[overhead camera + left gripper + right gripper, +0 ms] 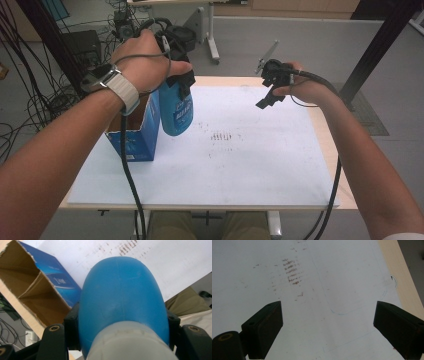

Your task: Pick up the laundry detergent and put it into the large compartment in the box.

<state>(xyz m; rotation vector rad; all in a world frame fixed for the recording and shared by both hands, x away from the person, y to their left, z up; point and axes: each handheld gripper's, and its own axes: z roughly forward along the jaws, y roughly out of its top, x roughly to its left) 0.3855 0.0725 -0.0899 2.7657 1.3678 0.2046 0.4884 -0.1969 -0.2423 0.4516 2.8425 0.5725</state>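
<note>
Left gripper [176, 82]: your left hand [145, 60] holds it raised above the table, jaws pressed against both sides of a rounded blue plastic bottle [176, 112] near its pale neck.
Blue plastic bottle: it hangs below your left gripper, base down, clear of the white sheet [250, 165]; in the left gripper view its blue body [122, 295] sits between the two black jaws, touching each.
Blue cardboard box [142, 135]: it stands open-topped just beside the bottle, on the side toward your left forearm; its brown inside [32, 290] shows a cardboard divider.
Right gripper [270, 87]: your right hand [305, 87] holds it in the air well apart from the left one, jaws spread wide with nothing between them.
White sheet: it lies under both grippers and covers most of the pale wooden table [335, 145]; brown smudges [292, 271] mark it ahead of your right gripper's jaws, and faint blue outlines [352, 310] run between them.
</note>
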